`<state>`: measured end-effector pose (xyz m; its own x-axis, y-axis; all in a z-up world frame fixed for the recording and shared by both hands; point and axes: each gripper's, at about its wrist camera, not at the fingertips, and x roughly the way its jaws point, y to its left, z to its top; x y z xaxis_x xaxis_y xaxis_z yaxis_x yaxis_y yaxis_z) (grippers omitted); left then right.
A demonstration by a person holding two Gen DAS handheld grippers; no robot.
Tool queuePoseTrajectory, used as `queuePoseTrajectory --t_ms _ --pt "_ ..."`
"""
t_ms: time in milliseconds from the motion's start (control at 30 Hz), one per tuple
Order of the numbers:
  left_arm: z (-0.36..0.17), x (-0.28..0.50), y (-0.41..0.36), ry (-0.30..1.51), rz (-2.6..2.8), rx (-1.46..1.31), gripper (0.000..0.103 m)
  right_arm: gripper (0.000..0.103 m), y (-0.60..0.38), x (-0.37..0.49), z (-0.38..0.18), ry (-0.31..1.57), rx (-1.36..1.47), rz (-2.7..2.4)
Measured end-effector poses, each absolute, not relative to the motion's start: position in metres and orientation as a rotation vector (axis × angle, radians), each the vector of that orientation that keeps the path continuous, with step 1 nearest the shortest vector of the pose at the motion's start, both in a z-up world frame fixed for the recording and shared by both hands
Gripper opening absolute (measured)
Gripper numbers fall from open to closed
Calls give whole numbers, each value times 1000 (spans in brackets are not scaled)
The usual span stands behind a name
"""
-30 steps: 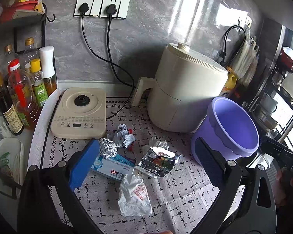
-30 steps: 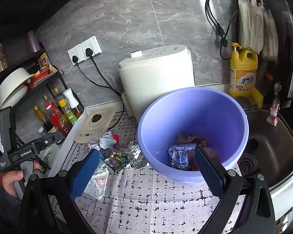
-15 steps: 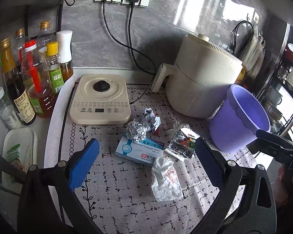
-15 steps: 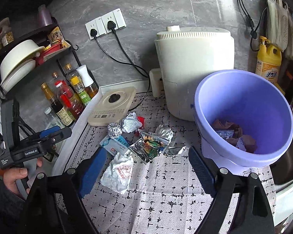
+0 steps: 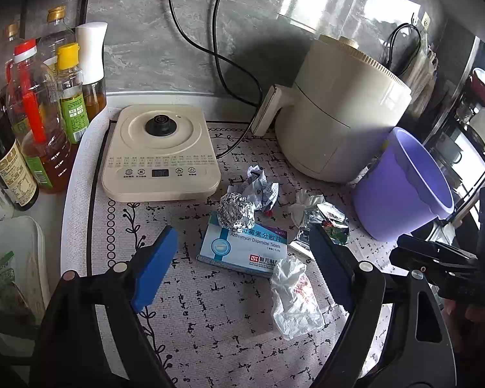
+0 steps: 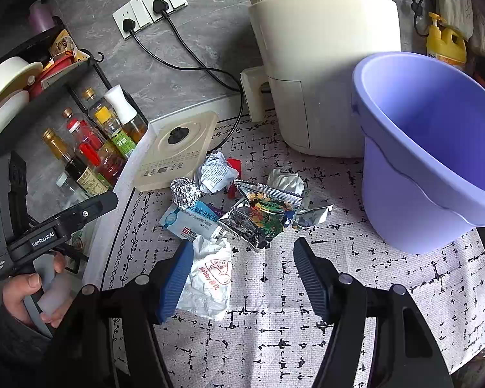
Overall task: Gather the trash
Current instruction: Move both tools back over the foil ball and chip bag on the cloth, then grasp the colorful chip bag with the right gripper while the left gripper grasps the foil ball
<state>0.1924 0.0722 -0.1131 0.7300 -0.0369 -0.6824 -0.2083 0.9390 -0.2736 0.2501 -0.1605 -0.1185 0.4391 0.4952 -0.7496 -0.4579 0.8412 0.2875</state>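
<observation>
Trash lies on the patterned mat: a foil ball (image 5: 236, 210) (image 6: 185, 192), a blue-white medicine box (image 5: 244, 248) (image 6: 190, 220), a crumpled white wrapper (image 5: 293, 294) (image 6: 208, 278), a silver snack bag (image 5: 326, 224) (image 6: 258, 218), crumpled paper (image 5: 260, 187) (image 6: 215, 173) and a white tissue (image 6: 286, 179). The purple bucket (image 5: 404, 184) (image 6: 436, 148) stands to the right. My left gripper (image 5: 239, 265) is open and empty, over the medicine box. My right gripper (image 6: 239, 274) is open and empty, just above the white wrapper and below the snack bag.
A cream induction cooker (image 5: 160, 153) and a cream air fryer (image 5: 339, 119) stand behind the trash, with black cords to wall sockets. Sauce and oil bottles (image 5: 45, 123) line the left edge. A yellow detergent bottle (image 6: 446, 40) stands behind the bucket.
Both grippers have come lower and closer to the trash pile. The right view has swung left away from the bucket's inside. Both stay open.
</observation>
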Motion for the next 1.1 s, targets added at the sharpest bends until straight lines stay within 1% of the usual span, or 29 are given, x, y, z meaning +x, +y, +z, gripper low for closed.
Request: queuePoseTrajectory --t_ms 67,100,133,300,567,767,800,833,867,900,933,967,1000,1033,1100 --pt "-116 199 74 758 73 -342 81 53 -157 253 -122 962 54 584" --pt "-117 202 75 764 62 -339 79 52 -156 254 -125 970 59 581" --pt "-119 206 76 770 51 -336 77 51 -154 255 -126 973 62 576" --pt "-128 228 79 793 6 -308 76 51 -145 262 -139 996 59 528" --pt "-152 270 77 848 -40 -266 76 63 -130 286 -164 1047 24 471" --pt "-170 293 70 910 -60 -240 76 63 -123 302 -178 1071 9 470" --pt "-173 296 68 924 -60 -232 73 63 -123 303 -180 1071 9 472" --pt "-176 298 67 934 -59 -232 68 62 -122 305 -181 1074 9 474" --pt "-177 300 67 941 -59 -244 65 57 -121 307 -184 1079 9 478" --pt "-179 301 68 947 -52 -255 55 52 -121 308 -186 1085 11 484" --pt "-180 301 69 954 -39 -258 41 38 -120 310 -188 1092 12 491" --pt "-181 301 69 960 -29 -260 41 27 -120 311 -191 1100 10 495" --pt "-180 298 70 956 -23 -268 41 9 -119 313 -194 1110 6 493" --pt "-179 296 72 954 -16 -273 41 3 -119 313 -195 1117 6 496" --pt "-173 288 73 943 -1 -276 41 2 -118 312 -192 1104 6 524"
